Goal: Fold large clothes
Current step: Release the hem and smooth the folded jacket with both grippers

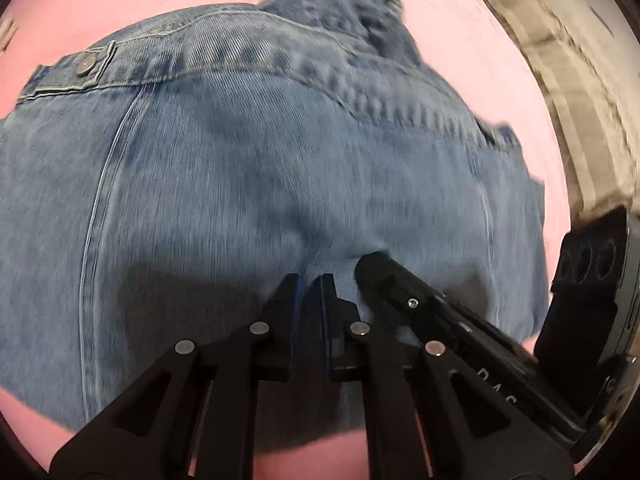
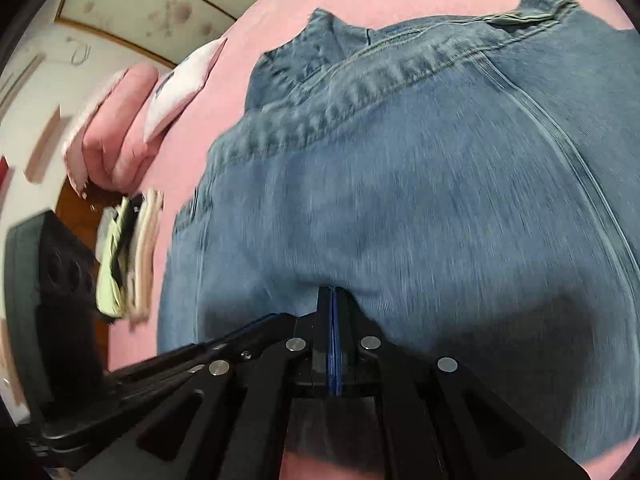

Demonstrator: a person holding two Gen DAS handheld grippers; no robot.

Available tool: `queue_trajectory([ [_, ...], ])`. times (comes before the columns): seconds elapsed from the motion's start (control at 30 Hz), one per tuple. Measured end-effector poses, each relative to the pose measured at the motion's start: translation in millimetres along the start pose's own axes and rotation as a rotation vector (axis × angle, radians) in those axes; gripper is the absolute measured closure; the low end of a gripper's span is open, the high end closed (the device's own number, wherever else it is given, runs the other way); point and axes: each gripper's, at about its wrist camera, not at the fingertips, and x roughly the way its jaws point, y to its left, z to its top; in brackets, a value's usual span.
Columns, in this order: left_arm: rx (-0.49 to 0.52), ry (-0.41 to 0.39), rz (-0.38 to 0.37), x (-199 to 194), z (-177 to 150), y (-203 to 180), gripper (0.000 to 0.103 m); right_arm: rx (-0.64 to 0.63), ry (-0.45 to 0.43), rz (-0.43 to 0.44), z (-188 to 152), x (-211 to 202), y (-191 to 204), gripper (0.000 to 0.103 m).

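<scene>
Fold in hand, judged mid-way: the faded blue denim jeans [image 1: 280, 168] are spread over the pink sheeted bed [image 1: 480, 60], waistband toward the far side. The left gripper [image 1: 310, 280] is clamped together on a pinch of denim near the crotch seam; the right gripper [image 2: 333, 294] is closed on cloth just beside it. Next move, as judged: both pinches to be lifted and carried together so the fold lands square. No containers are seen; only a stack of folded pale cloths [image 2: 128, 256] is noted at the bed's edge.

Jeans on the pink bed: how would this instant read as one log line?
step: fold | item: jeans on pink sheet | left gripper: shut on jeans | right gripper: shut on jeans | image: motion blur
</scene>
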Motion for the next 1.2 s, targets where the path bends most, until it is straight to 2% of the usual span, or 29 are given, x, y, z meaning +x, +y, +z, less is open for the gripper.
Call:
queue_trajectory([
  [0.1,-0.040,-0.079,-0.012,1,26,9,0.098,-0.066,-0.021,-0.004,31,15,4,0.103],
  [0.17,-0.079,-0.106,-0.009,5,46,14,0.098,-0.130,-0.069,-0.067,54,32,21,0.103],
  [0.23,-0.109,-0.123,-0.007,10,61,16,0.098,-0.156,-0.073,-0.093,74,43,26,0.103],
  [0.33,-0.127,-0.162,0.050,13,78,20,0.098,-0.160,-0.073,-0.102,98,54,23,0.103],
  [0.4,-0.139,-0.192,0.098,17,84,19,0.102,-0.191,-0.065,-0.099,107,52,19,0.103],
  [0.53,-0.192,-0.247,0.158,3,84,45,0.102,-0.226,-0.087,-0.138,122,41,0,0.103],
  [0.57,-0.207,-0.255,0.160,-2,83,53,0.102,-0.219,-0.106,-0.188,124,32,-11,0.103],
  [0.63,-0.227,-0.280,0.256,-12,82,69,0.102,-0.179,-0.152,-0.258,132,13,-37,0.103],
  [0.67,-0.222,-0.298,0.256,-16,80,77,0.102,-0.151,-0.171,-0.298,136,3,-51,0.103],
  [0.7,-0.224,-0.308,0.294,-19,78,84,0.102,-0.120,-0.193,-0.343,138,-6,-64,0.103],
  [0.77,-0.188,-0.309,0.523,-24,77,100,0.102,-0.039,-0.224,-0.325,146,-28,-97,0.103],
  [0.8,-0.170,-0.315,0.578,-27,76,111,0.102,-0.020,-0.243,-0.392,149,-38,-108,0.103],
  [0.83,-0.172,-0.315,0.601,-29,75,122,0.102,-0.025,-0.258,-0.449,152,-45,-115,0.103],
  [0.9,-0.175,-0.302,0.613,-29,74,138,0.102,-0.021,-0.255,-0.415,154,-55,-127,0.103],
  [0.93,-0.176,-0.302,0.610,-32,72,149,0.102,-0.023,-0.258,-0.449,156,-57,-128,0.103],
  [1.0,-0.189,-0.310,0.539,-47,63,168,0.102,-0.071,-0.271,-0.671,158,-56,-124,0.103],
  [1.03,-0.190,-0.311,0.534,-47,65,166,0.102,-0.076,-0.266,-0.723,157,-55,-124,0.103],
  [1.13,-0.186,-0.292,0.581,-51,61,161,0.102,-0.047,-0.283,-0.715,157,-60,-118,0.103],
  [1.2,-0.219,-0.284,0.562,-59,53,165,0.102,-0.057,-0.292,-0.689,157,-64,-102,0.103],
])
